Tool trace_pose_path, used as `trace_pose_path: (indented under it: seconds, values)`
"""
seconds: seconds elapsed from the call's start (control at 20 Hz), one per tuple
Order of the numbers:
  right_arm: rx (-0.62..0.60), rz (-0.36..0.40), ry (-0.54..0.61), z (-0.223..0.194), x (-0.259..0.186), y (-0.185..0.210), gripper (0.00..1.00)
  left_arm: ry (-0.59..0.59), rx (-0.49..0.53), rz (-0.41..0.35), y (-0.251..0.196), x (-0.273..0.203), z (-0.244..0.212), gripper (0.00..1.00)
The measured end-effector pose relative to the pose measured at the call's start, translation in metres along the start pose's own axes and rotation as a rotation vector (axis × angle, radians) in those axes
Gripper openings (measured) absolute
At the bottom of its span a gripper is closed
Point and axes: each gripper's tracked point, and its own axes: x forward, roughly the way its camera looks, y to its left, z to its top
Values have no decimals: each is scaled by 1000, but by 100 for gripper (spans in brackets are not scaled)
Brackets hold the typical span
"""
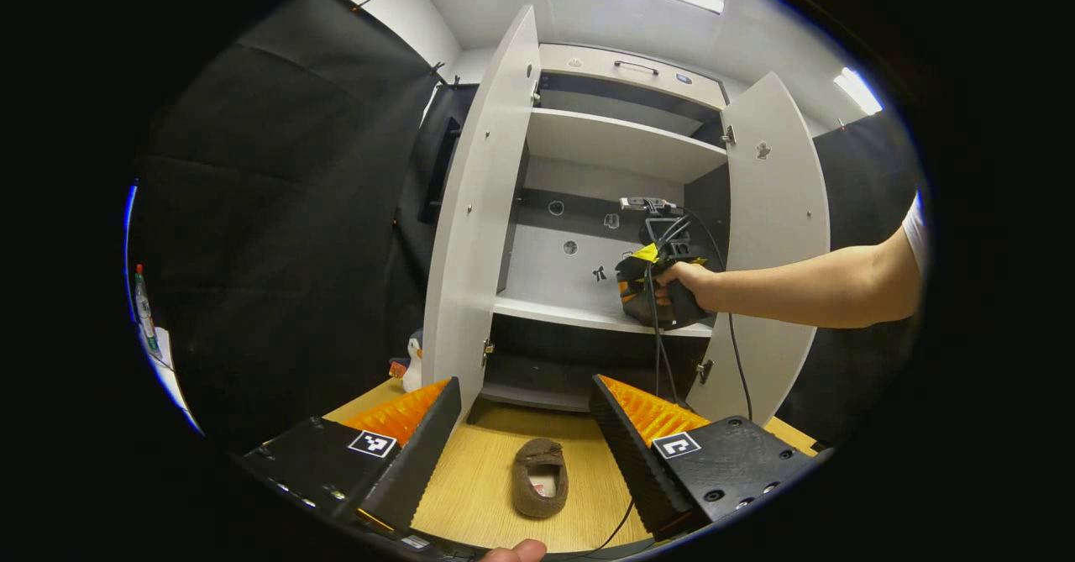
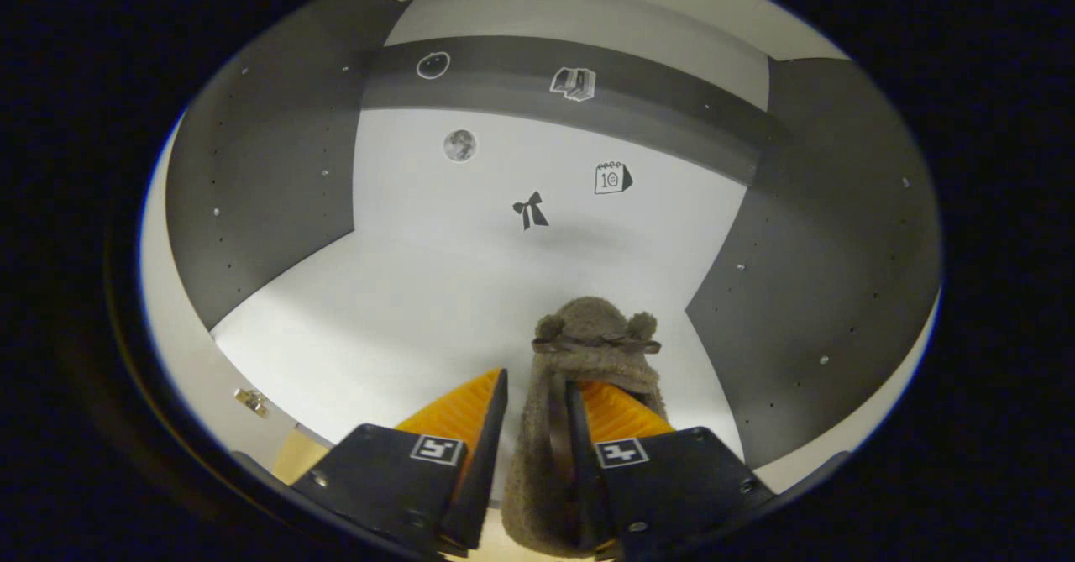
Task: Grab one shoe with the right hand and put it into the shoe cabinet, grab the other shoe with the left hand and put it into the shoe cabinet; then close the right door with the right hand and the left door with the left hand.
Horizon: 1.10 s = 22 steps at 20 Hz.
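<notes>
1. step in hand: the first shoe is being placed. in the right gripper view the right gripper [image 2: 537, 411] is clamped on a fuzzy brown shoe [image 2: 588, 352], both fingers pressing its sides, toe pointing toward the back panel of the shoe cabinet [image 2: 470, 293].
2. position: the held shoe hangs over the pale middle shelf (contact with the shelf cannot be confirmed). in the left gripper view the person's hand [image 1: 684, 285] holds that gripper inside the cabinet, between the two doors.
3. left gripper [image 1: 525, 428]: fingers well apart, holding nothing, aimed at the cabinet front.
4. second shoe [image 1: 540, 476]: lies on the wooden floor in front of the cabinet, between the left gripper's fingers in view but untouched.
5. doors: left door [image 1: 483, 209] and right door [image 1: 777, 226] both stand open.
6. next move, as judged: lower the shoe onto the shelf, part the fingers, draw the right gripper back clear. the second shoe and both doors remain outstanding.
</notes>
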Motion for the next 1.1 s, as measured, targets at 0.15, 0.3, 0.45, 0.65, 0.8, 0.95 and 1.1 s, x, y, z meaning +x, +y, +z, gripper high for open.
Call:
trace_pose_path:
  seconds: [0.15,0.3,0.45,0.65,0.8,0.95,1.1]
  values:
    - [-11,31,-24,4,-32,-1,55,-6,5,-17,-4,4,0,95]
    - [-5,62,-125,15,-79,-7,55,-2,2,-37,-11,5,-2,95]
    - [6,108,-221,16,-132,-8,55,5,0,-60,-18,8,-6,95]
    - [43,148,-328,-1,-196,-16,67,3,9,-93,-29,11,-7,95]
    - [88,120,-390,-43,-227,-26,69,-6,22,-105,-38,10,-8,95]
    - [129,119,-414,-103,-250,-23,71,15,21,-135,-50,7,-17,95]
    - [108,89,-441,-165,-263,-22,71,42,37,-138,-55,5,-30,95]
